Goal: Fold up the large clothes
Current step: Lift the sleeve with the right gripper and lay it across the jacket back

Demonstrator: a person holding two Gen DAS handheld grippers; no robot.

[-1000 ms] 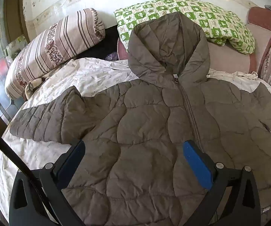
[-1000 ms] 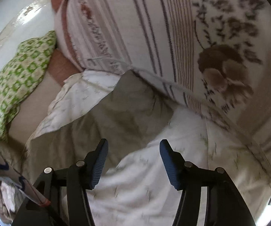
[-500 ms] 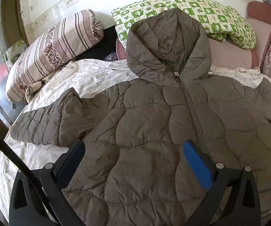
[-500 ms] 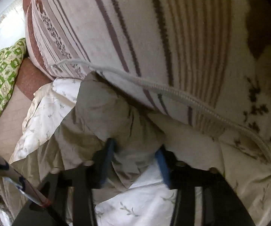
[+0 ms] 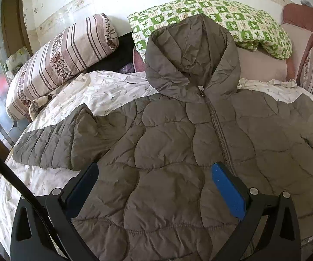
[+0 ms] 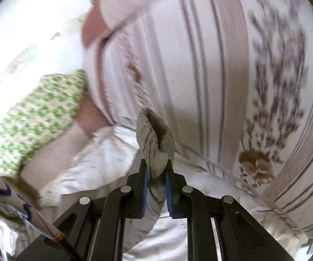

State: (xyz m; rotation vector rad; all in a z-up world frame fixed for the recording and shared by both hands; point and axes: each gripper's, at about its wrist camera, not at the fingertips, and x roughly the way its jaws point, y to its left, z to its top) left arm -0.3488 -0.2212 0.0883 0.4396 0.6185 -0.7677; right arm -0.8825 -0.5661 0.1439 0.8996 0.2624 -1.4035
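Now the right tongs (image 6: 156, 174) have just been closing, and the jaws are clamped on the cuff end of the right sleeve (image 6: 155, 139) of the jacket (image 5: 178, 152). A second ago they stood apart over the bedsheet (image 6: 104, 156) with that sleeve lying flat ahead of them; half a second ago the blue pads were coming in on either side of the bunched fabric. In the right wrist view the cuff now stands up out of the pads as a gathered fold, with the striped pillow (image 6: 200, 65) blurred behind it and the sheet further below than before, so the sleeve end appears lifted off the bed. I judge this to be the start of the 1st fold: with the cuff secured, the sleeve can be carried inward across the jacket's chest.

The left tongs (image 5: 154, 187) are released, the 2 jaws spread wide and holding nothing. They hover over the lower front of the jacket, just left of the zipper (image 5: 219, 134), apart from the fabric as far as the view shows.

The jacket lies face up and zipped on the bed, hood (image 5: 191, 58) propped against the green checked pillow (image 5: 210, 17), the left sleeve (image 5: 54, 145) stretched out flat toward the bed's edge. Its body looks unchanged across the left wrist pictures; only the far sleeve at the right edge has shifted.
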